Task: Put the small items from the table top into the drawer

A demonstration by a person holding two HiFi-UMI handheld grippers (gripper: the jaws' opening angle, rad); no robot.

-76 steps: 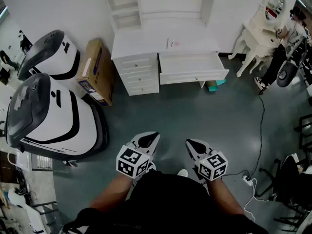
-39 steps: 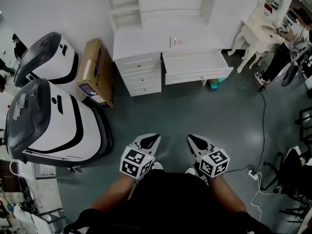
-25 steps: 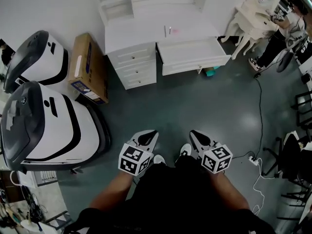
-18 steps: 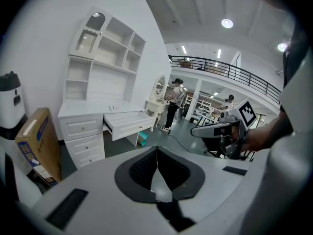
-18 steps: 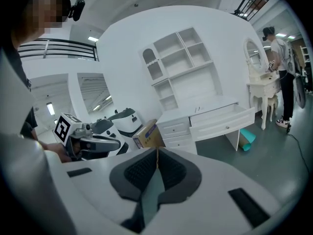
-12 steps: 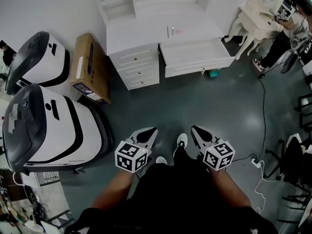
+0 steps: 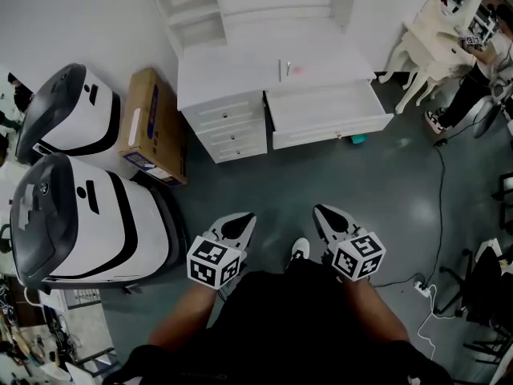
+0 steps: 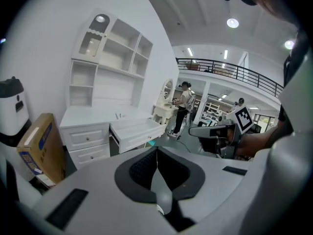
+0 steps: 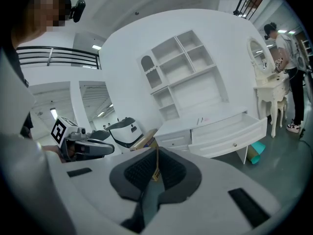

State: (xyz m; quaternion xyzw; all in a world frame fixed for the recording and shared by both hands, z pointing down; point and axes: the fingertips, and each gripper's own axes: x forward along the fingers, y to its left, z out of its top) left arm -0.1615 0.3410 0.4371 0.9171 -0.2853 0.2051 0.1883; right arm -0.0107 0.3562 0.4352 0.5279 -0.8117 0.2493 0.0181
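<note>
A white desk (image 7: 240, 74) with a shelf unit stands against the far wall. On its top lie a thin dark stick-like item (image 7: 288, 68) and a small pink item (image 7: 298, 70). The wide drawer (image 7: 329, 109) under them is pulled open. My left gripper (image 7: 243, 221) and right gripper (image 7: 322, 213) hang low in front of my body, far from the desk, each shut on nothing. The desk (image 8: 93, 117), its open drawer (image 8: 133, 129) and the right gripper (image 8: 215, 131) show in the left gripper view. The right gripper view shows the drawer (image 9: 230, 127) and the left gripper (image 9: 88, 149).
A cardboard box (image 7: 151, 127) leans beside the desk's left side. Two large white-and-black machines (image 7: 88, 223) (image 7: 68, 111) fill the left. A teal object (image 7: 358, 139) lies under the drawer. A cable (image 7: 441, 183) runs over the grey floor at the right, near a person (image 7: 481, 74) by white furniture.
Both grippers stay shut and low in front of me. The view has swayed a little and my feet have shifted; the desk and drawer look unchanged.
</note>
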